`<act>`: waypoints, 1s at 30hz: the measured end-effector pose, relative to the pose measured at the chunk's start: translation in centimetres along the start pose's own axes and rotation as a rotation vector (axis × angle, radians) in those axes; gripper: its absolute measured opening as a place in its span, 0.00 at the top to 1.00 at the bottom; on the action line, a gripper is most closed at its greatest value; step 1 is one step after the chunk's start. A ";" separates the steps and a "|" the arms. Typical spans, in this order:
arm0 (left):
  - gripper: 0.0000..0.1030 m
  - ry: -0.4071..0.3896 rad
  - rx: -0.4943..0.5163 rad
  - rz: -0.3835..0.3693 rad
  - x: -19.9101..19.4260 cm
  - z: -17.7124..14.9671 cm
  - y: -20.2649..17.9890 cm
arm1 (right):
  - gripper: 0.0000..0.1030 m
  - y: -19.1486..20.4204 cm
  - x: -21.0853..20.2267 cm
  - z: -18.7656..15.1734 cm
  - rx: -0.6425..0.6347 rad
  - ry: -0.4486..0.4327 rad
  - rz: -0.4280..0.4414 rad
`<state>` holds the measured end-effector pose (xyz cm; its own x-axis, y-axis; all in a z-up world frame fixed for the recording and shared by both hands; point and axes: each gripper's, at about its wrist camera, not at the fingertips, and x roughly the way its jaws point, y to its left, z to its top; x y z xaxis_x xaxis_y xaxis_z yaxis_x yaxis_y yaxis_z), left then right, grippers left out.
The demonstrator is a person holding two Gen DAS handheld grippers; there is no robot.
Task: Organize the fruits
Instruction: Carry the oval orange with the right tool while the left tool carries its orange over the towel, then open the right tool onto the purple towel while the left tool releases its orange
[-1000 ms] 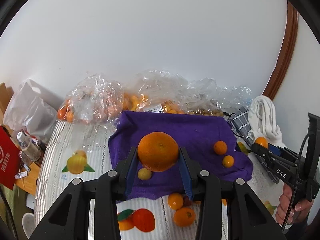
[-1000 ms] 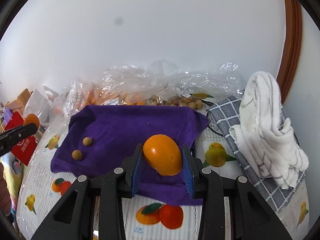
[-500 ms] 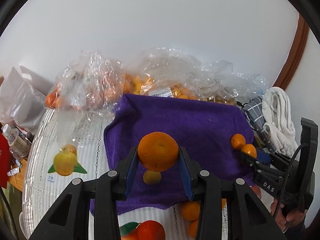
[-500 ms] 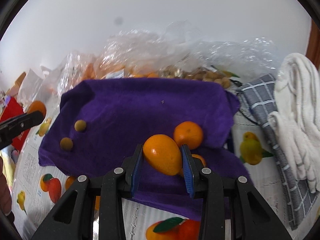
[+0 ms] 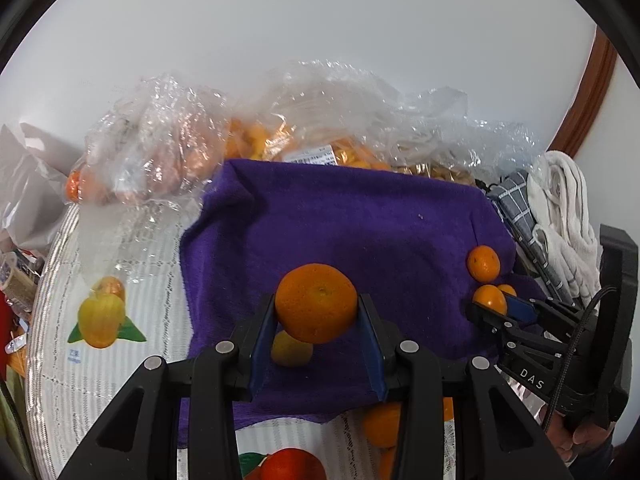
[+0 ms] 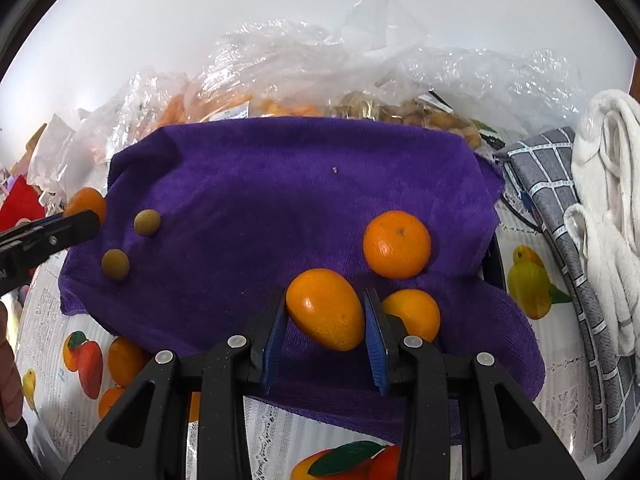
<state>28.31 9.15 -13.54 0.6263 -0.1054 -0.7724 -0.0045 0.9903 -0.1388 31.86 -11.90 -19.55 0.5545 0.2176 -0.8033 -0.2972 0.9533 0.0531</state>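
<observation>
The left tongs [image 5: 316, 310] are squeezing a round orange [image 5: 316, 302] and the right tongs [image 6: 325, 312] are squeezing a smooth kumquat [image 6: 325, 309], both probably soft and easy to squash, so holding gently around the middle looks best.

Both wrist views look forward and down, close over the shared purple towel [image 5: 360, 220] [image 6: 280, 184].

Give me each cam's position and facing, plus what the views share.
Left wrist: on the left gripper, looking forward over the purple towel toward the bags at the wall; it holds an orange; right gripper and hand at right edge.
Right wrist: on the right gripper, same facing; it holds an oval kumquat; left gripper at left edge.
Shared: towel, bags, white towel, loose tangerine.
</observation>
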 end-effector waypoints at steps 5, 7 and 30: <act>0.63 0.017 0.008 0.001 0.8 -0.1 -0.4 | 0.64 0.1 0.2 -0.1 -0.007 0.010 0.010; 0.63 0.026 0.010 0.003 1.1 -0.2 -0.5 | 0.64 0.1 0.1 0.0 -0.009 0.009 0.008; 0.63 0.109 0.040 0.018 3.8 -1.0 -1.5 | 0.53 -2.4 -4.6 -0.3 0.034 -0.076 -0.015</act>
<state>29.89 7.14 -16.89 0.5377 -0.0944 -0.8378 0.0173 0.9947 -0.1009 29.79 -15.21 -16.14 0.6165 0.2168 -0.7569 -0.2621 0.9630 0.0624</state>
